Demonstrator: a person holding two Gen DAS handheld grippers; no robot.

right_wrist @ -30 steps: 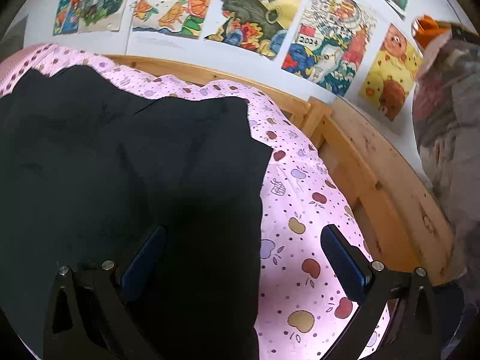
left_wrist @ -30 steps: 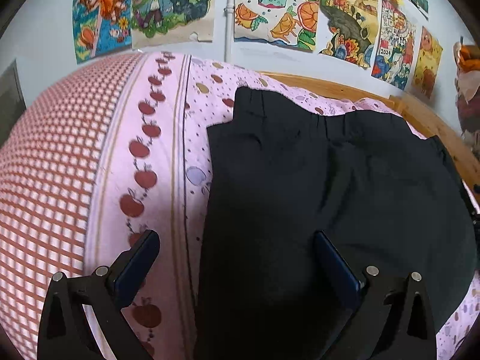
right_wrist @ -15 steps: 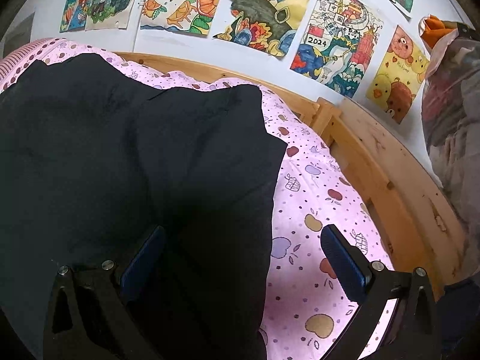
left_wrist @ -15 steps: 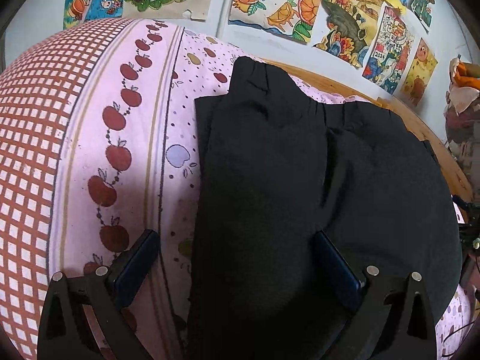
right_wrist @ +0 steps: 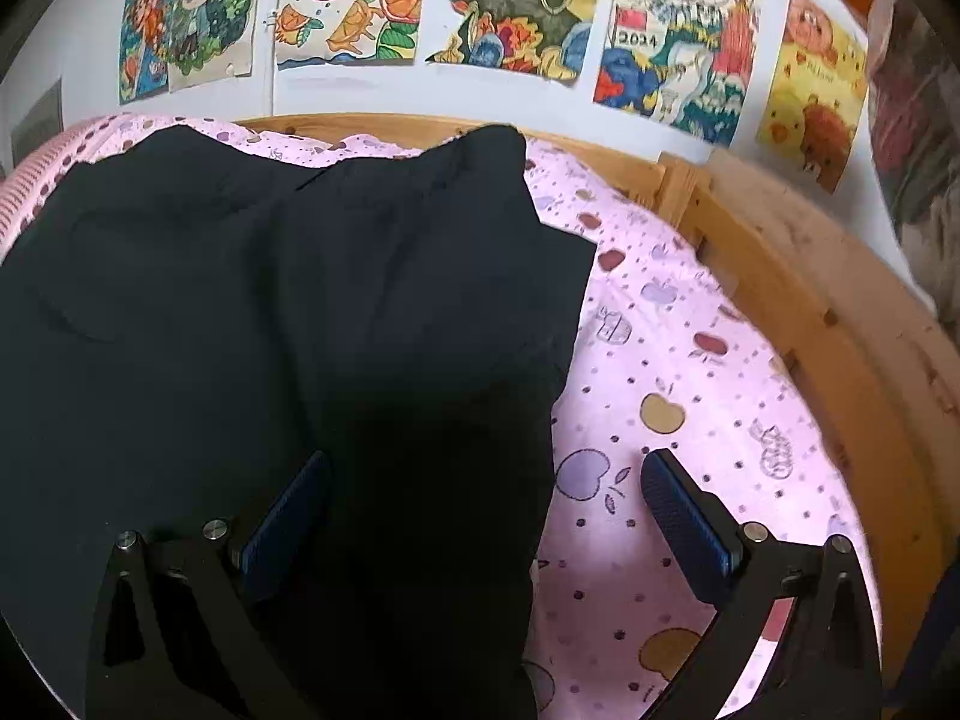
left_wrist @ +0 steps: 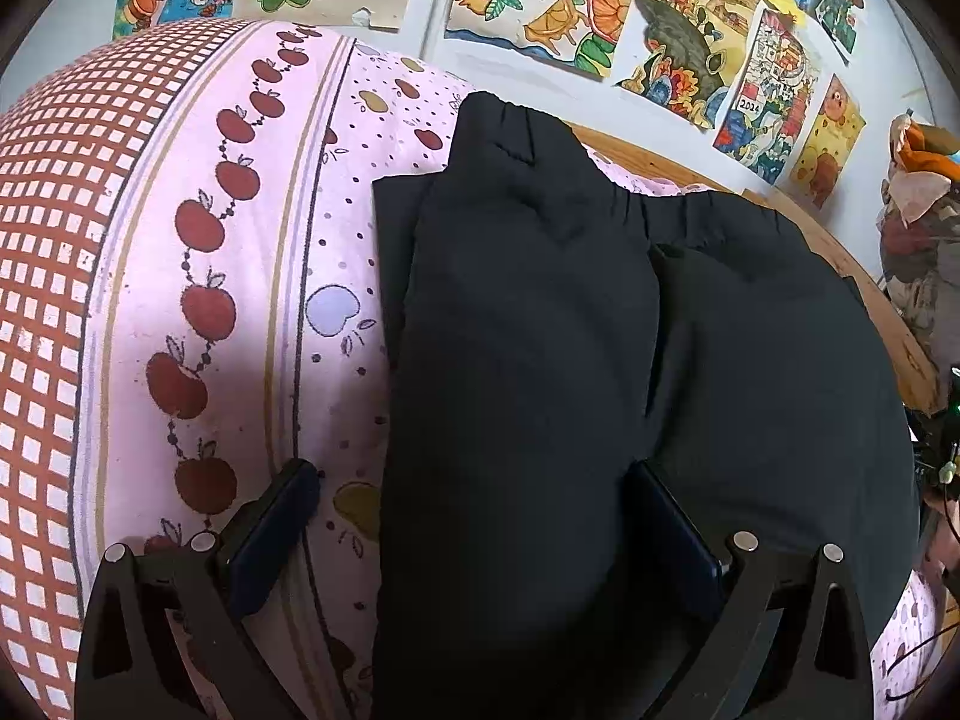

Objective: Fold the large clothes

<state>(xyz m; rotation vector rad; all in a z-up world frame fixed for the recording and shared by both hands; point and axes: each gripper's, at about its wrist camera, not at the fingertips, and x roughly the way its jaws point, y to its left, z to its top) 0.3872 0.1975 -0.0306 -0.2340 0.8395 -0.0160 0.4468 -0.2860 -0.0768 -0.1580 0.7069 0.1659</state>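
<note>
Black trousers (left_wrist: 540, 360) lie spread on a pink apple-print bedsheet (left_wrist: 240, 300), waistband toward the wall. They also show in the right wrist view (right_wrist: 270, 330). My left gripper (left_wrist: 474, 516) is open, low over the trousers' left edge, one finger over the sheet and one over the cloth. My right gripper (right_wrist: 486, 510) is open over the trousers' right edge, left finger over the cloth, right finger over the sheet (right_wrist: 690, 390). Neither holds anything.
A wooden bed frame (right_wrist: 810, 300) runs along the far and right sides. Colourful posters (right_wrist: 510, 12) cover the wall behind. A pile of clothes (left_wrist: 918, 228) stands at the right. The sheet's red checked border (left_wrist: 42, 300) is at the left.
Both grippers have moved forward and lower toward the trousers, which look larger now. Both stay open. The trousers have not moved.
</note>
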